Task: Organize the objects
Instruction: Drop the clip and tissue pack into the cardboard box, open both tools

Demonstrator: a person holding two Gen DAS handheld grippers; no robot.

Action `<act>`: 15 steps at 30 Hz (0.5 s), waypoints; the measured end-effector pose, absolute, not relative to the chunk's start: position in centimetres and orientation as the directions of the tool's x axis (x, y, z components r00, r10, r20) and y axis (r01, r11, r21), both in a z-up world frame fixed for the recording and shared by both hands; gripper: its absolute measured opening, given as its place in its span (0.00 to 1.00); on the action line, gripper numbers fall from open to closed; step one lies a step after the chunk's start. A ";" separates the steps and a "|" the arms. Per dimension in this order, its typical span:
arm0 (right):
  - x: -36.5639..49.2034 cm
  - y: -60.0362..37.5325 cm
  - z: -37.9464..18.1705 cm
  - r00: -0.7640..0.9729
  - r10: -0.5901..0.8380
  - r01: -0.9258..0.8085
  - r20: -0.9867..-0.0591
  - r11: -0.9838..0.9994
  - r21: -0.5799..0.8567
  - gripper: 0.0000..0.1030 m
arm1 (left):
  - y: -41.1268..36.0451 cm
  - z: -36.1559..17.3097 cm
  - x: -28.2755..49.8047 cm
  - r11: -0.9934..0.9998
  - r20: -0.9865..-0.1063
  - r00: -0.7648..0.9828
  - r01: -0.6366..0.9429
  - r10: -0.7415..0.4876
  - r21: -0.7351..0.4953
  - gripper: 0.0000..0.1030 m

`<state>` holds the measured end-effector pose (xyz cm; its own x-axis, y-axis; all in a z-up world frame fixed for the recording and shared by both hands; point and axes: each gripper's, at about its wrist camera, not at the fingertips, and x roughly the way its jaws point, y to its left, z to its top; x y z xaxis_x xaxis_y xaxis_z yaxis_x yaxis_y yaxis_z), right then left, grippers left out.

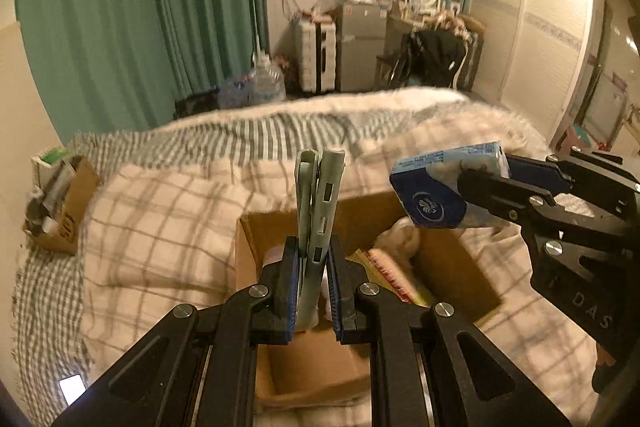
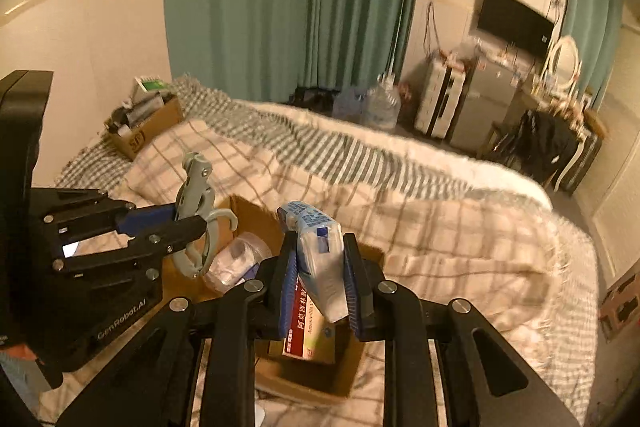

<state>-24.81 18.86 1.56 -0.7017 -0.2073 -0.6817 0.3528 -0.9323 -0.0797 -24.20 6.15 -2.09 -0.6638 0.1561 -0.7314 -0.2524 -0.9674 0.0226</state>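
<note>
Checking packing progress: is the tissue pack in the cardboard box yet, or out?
Out. The right gripper holds the tissue pack above the open cardboard box.

**Two items lifted over the open box**

A pale grey-green folding tool stands upright, pinched in the left claw. A blue-and-white tissue pack tilts in the right claw. Both hang above the cardboard box on the bed, a red-and-yellow medicine carton inside.
</note>
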 end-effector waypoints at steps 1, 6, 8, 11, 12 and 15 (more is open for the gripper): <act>-25.4 18.8 0.7 -0.694 -0.205 0.352 -0.690 -0.933 -0.077 0.19 | 6.2 -2.8 -24.6 -0.967 -0.741 -0.655 -0.252 0.150 0.026 0.12; -27.7 19.2 -3.4 -0.673 -0.160 0.323 -0.722 -0.942 -0.092 0.20 | 6.3 -6.1 -26.3 -0.963 -0.783 -0.604 -0.270 0.151 0.022 0.13; -28.1 19.6 -4.2 -0.665 -0.164 0.321 -0.728 -0.944 -0.081 0.21 | 6.5 -6.5 -26.5 -0.963 -0.792 -0.590 -0.271 0.158 0.009 0.13; -28.0 20.3 -4.4 -0.664 -0.177 0.318 -0.727 -0.946 -0.061 0.25 | 6.6 -6.2 -26.5 -0.962 -0.795 -0.581 -0.272 0.174 -0.011 0.15; -27.7 20.6 -4.1 -0.671 -0.177 0.313 -0.720 -0.948 -0.058 0.26 | 6.7 -5.9 -26.3 -0.962 -0.794 -0.582 -0.273 0.172 -0.008 0.16; -26.6 21.1 -2.5 -0.694 -0.179 0.304 -0.697 -0.951 -0.059 0.42 | 6.9 -4.9 -25.6 -0.963 -0.783 -0.604 -0.269 0.152 0.020 0.40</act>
